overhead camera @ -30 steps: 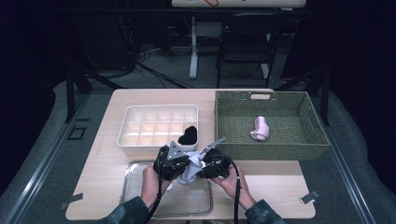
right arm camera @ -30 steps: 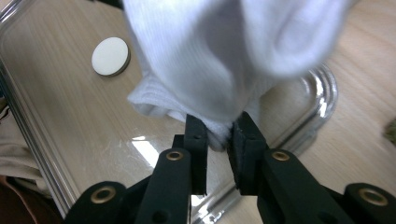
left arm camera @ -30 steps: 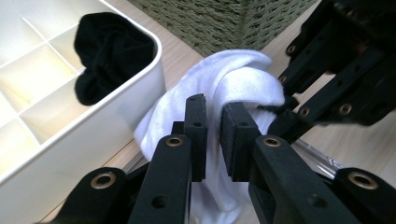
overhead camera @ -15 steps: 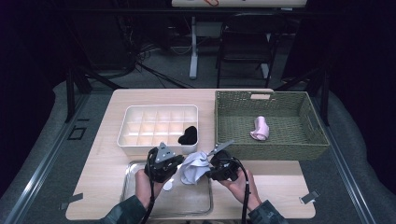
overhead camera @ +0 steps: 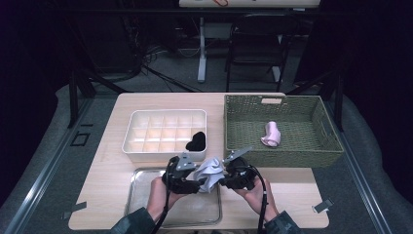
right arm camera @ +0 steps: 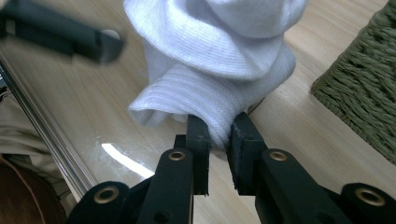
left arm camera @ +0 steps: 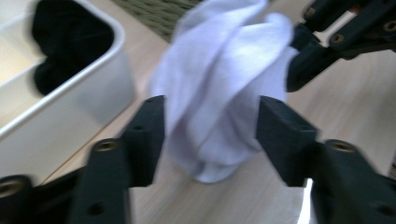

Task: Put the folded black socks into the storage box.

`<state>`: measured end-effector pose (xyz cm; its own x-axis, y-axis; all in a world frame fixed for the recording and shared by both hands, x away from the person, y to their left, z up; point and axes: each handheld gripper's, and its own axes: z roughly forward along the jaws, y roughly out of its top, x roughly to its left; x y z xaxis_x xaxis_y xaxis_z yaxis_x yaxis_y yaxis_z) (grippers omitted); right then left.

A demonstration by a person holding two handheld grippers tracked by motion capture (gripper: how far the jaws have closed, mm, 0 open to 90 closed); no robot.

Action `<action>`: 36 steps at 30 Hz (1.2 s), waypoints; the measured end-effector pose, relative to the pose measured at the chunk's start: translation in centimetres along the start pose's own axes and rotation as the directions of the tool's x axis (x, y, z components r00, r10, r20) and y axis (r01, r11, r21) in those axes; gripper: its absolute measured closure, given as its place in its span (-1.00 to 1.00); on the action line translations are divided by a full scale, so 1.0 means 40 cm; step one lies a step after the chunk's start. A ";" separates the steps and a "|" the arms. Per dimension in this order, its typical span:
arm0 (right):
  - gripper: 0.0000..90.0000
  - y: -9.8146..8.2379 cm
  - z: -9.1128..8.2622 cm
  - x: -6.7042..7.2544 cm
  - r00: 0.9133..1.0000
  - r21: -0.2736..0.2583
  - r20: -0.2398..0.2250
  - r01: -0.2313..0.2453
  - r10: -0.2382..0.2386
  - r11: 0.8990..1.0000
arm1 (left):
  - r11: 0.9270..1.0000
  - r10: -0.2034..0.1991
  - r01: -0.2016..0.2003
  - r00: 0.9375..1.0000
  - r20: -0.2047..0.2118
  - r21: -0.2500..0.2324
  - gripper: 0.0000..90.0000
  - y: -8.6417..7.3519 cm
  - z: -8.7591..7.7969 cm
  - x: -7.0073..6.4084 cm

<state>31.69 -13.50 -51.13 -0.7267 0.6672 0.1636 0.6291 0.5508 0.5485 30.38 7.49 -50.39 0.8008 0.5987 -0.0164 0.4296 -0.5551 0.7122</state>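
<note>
- The white sock [overhead camera: 210, 171] hangs bunched between the two grippers, above the near edge of the table [overhead camera: 112, 170], just in front of the white divided box [overhead camera: 165, 131].
- The right gripper [right arm camera: 218, 140] pinches a ribbed fold of the sock — its jaws are pressed tight on the cloth.
- The left gripper [left arm camera: 210, 135] has just been opening; its jaws stand spread on either side of the sock, and the pads are apart from it — no grip.
- A metal tray [overhead camera: 141, 204] lies below the left hand [overhead camera: 160, 192], partly under the sock.
- A black sock [overhead camera: 197, 142] sits in a corner compartment of the box.
</note>
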 end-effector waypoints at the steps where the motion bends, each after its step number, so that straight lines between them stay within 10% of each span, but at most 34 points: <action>1: 0.79 0.000 0.000 0.000 1.000 0.004 0.001 -0.001 0.001 1.000 | 1.000 0.011 -0.011 1.000 0.008 0.013 -0.15 0.008 0.010 -0.001; 9: 0.79 -0.004 0.006 0.000 0.999 0.025 0.029 0.014 -0.015 1.000 | 0.999 -0.052 0.052 0.998 0.028 0.004 0.80 -0.006 0.040 0.039; 17: 0.79 -0.012 -0.006 -0.016 0.997 0.025 0.076 0.018 -0.020 1.000 | 0.986 -0.150 0.149 0.989 -0.006 -0.078 0.91 -0.049 0.009 0.063; 23: 0.79 -0.033 -0.009 -0.026 0.995 0.036 0.098 0.009 -0.012 0.999 | 0.974 -0.219 0.220 0.976 0.016 -0.054 0.87 -0.087 0.011 0.071; 28: 0.79 -0.050 -0.011 -0.031 0.994 0.053 0.111 0.003 -0.009 0.999 | 0.980 -0.197 0.197 0.980 0.006 -0.002 0.37 -0.082 0.025 0.069; 36: 0.79 -0.057 -0.005 -0.033 0.994 0.074 0.105 0.002 -0.010 0.997 | 0.994 -0.033 0.036 0.999 -0.033 0.106 -0.17 -0.036 0.054 0.044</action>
<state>31.16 -15.72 -52.43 -0.6999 0.7106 0.0715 0.6464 0.5877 0.4866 32.06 8.09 -52.96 0.7723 0.6350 -0.0169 0.5001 -0.5914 0.6325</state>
